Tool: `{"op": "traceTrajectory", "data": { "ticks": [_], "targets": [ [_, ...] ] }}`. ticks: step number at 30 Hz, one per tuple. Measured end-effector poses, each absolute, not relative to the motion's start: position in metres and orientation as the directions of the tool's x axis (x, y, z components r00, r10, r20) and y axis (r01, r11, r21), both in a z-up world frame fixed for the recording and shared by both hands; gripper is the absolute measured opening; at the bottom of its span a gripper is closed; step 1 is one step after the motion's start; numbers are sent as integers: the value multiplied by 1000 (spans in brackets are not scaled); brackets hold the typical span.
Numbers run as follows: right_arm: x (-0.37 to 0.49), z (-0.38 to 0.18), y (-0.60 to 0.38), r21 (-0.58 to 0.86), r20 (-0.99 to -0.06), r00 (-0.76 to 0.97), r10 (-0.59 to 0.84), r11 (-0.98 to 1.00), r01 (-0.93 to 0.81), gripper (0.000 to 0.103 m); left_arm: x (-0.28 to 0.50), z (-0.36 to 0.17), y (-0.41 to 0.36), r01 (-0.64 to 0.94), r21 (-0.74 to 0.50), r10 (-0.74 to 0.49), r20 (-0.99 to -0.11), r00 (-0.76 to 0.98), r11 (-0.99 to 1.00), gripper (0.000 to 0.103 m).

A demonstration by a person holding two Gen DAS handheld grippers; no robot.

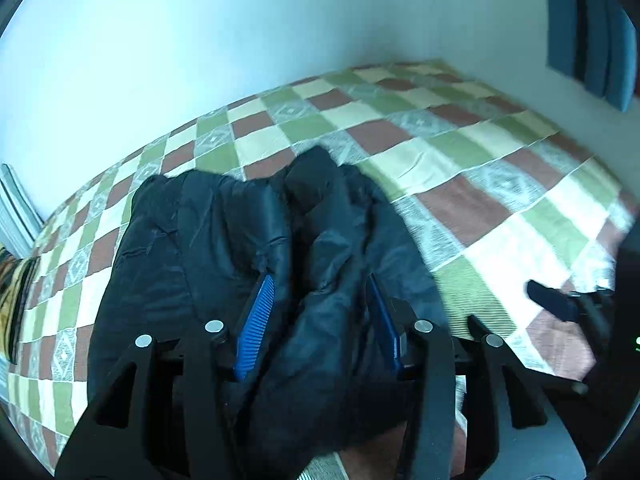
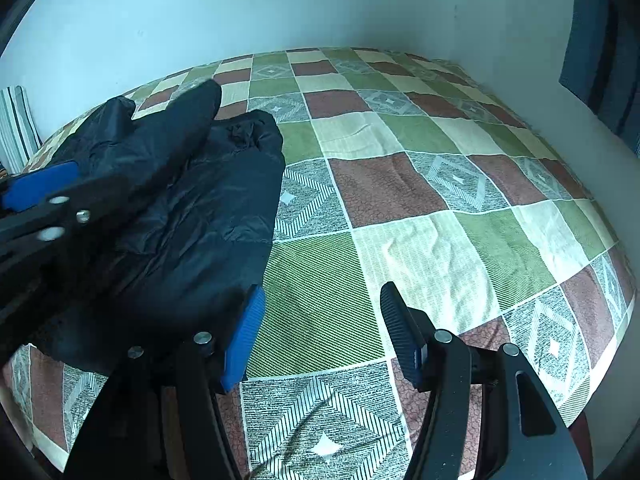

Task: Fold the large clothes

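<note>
A bed (image 2: 460, 200) fills most of both views, covered by a checked bedspread (image 1: 440, 152) in green, cream, brick red and grey diamond-patterned squares. It runs back to a pale wall (image 1: 200, 40) across the top of each frame. A blue curtain (image 1: 588, 28) hangs at the upper right edge, and a striped cushion (image 2: 16, 128) stands against the wall at the left edge of the right wrist view.

The dark padded jacket (image 2: 192, 208) lies bunched on the bedspread. In the right wrist view it takes up the left half of the frame, from the upper left down to the lower left, with one rounded sleeve end raised near the top. In the left wrist view it sits in the lower centre, rising in puffy folds toward the middle of the frame.

The left gripper (image 1: 322, 320) is at the bottom centre of its own view, its blue-padded fingers (image 1: 256, 328) standing partly apart with a thick fold of the jacket bulging up between them; the fabric fills the gap, and whether the pads press on it cannot be told. In the right wrist view this gripper shows at the left edge, lying over the jacket.

The right gripper (image 2: 320, 332) sits at the bottom centre of its view, fingers apart over bare bedspread, with nothing between them. Its left finger is just beside the jacket's edge.
</note>
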State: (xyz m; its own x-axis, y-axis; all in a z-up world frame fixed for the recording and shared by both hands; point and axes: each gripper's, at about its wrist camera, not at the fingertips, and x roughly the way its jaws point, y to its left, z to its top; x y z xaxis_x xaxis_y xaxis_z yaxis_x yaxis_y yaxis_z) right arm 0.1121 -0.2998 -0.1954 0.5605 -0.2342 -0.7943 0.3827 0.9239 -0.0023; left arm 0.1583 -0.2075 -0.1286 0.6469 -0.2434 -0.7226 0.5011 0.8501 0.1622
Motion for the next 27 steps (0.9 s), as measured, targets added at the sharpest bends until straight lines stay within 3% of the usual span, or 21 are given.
{"op": "traceTrajectory", "data": {
  "ticks": [7,12,17,24,27],
  "targets": [
    [111,-168,-288,26,-770,603,-210,933,358,60,142,-86,-159,451,159,-247,-658,712,878,59],
    [119,-138,-269,58,-735,656,-171,948,312,60,161,-76,-85,277,188,-106,-618,779,942,60],
    [136,-115,-236,46,-704,695,-144,968,247,60,185,-92,-35,172,234,18,-638,770,957,60],
    [169,-113,-195,59,-729,681,-63,986,154,60,203,-118,5,123,178,35,-691,722,976,60],
    [182,-124,-182,22,-748,658,-88,987,157,75,208,-130,11,127,147,16,-712,702,981,60]
  ]
}}
